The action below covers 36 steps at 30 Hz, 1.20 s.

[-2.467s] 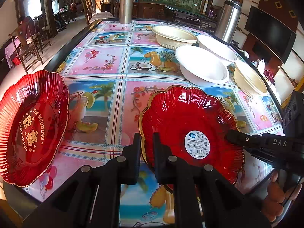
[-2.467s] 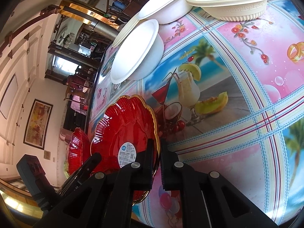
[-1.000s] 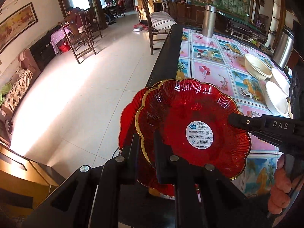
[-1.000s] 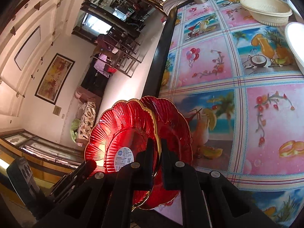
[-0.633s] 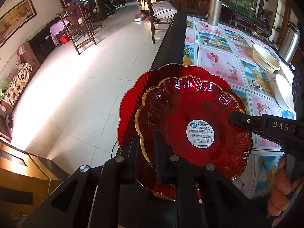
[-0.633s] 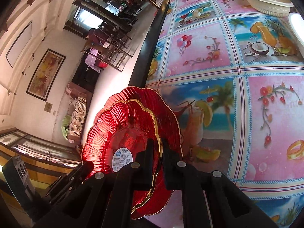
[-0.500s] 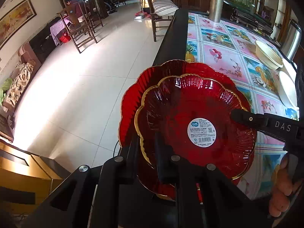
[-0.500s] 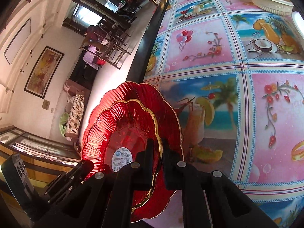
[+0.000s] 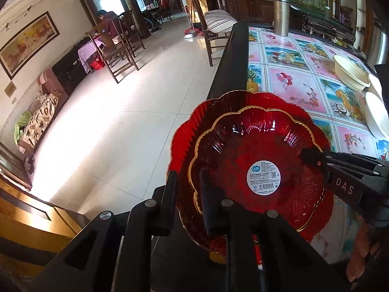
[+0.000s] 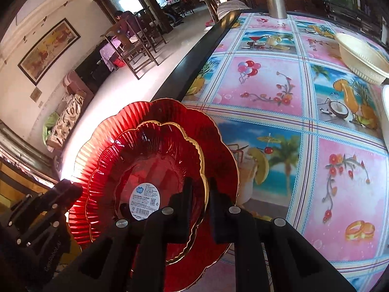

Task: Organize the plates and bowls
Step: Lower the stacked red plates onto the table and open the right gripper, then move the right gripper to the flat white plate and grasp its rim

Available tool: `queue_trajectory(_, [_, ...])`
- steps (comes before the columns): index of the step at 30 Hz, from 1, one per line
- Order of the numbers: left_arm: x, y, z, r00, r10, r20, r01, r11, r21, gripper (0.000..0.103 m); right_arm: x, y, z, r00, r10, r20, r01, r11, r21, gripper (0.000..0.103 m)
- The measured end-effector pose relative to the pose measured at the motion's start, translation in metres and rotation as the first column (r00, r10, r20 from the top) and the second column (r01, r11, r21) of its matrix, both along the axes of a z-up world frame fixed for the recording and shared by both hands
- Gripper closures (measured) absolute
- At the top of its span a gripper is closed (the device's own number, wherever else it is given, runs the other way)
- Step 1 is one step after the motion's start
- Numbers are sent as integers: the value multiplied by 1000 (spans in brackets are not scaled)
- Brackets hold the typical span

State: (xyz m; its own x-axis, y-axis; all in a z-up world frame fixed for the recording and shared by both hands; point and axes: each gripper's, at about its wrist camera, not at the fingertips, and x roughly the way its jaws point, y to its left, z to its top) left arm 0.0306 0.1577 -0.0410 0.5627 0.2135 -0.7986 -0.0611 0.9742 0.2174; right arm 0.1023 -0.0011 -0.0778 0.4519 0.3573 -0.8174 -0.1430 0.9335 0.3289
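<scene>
A small red scalloped plate [image 9: 255, 150] with a gold rim and a white sticker lies nested in a larger red plate [image 9: 218, 107] at the table's near left corner. The stack reaches past the black table edge. My left gripper [image 9: 189, 185] straddles the plates' left rims with a visible gap. My right gripper [image 10: 200, 187] straddles the small plate's [image 10: 150, 160] gold rim on the right side, above the large plate [image 10: 170, 112]. Its jaws are opening, and the pads stand off the rim.
The table [image 10: 267, 85] has a bright fruit-print cover. A cream bowl [image 9: 350, 75] and white bowls [image 9: 376, 114] stand at the far right, a steel flask [image 9: 280, 14] at the far end. Tiled floor and wooden chairs lie to the left. A hand [image 9: 362, 250] holds the right gripper.
The small plate has been carried left over the large one and settled into it. Both grippers' fingers have parted slightly around the rim, and the right gripper has rolled.
</scene>
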Motion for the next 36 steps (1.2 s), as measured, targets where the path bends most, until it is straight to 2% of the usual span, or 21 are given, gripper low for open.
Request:
queue_trajectory(2, [-1, 0, -3, 1000, -7, -8, 7, 1000, -12, 86, -2, 1, 2, 1000, 20, -2, -20, 1000, -22, 89])
queue_trajectory(7, [-3, -8, -5, 1000, -22, -19, 22, 1000, -16, 86, -1, 11, 1, 997, 77, 9, -75, 985, -158, 86])
queue_trajectory(14, [-5, -23, -6, 997, -61, -42, 60, 998, -30, 86, -3, -15, 4, 997, 52, -53, -61, 979, -194, 84])
queue_trajectory(21, [-8, -51, 7, 993, -116, -21, 114, 990, -78, 86, -10, -53, 7, 995, 9, -98, -27, 983, -182, 70])
queue_trajectory(24, [-11, -67, 20, 989, -145, 10, 145, 983, -110, 86, -12, -59, 9, 995, 17, -93, -30, 991, -133, 66])
queue_trajectory(29, [-15, -98, 41, 978, -198, 57, 205, 965, -161, 86, -18, -76, 14, 995, 56, -88, -54, 998, 15, 67])
queue_trajectory(32, [-16, -122, 46, 967, -249, 58, 256, 950, -181, 86, -26, -103, 19, 995, 69, -66, -58, 987, 147, 67])
queue_trajectory(36, [-14, -157, 42, 949, -312, 41, 313, 925, -215, 86, -45, -152, 33, 1000, 2, 11, -4, 976, 216, 64])
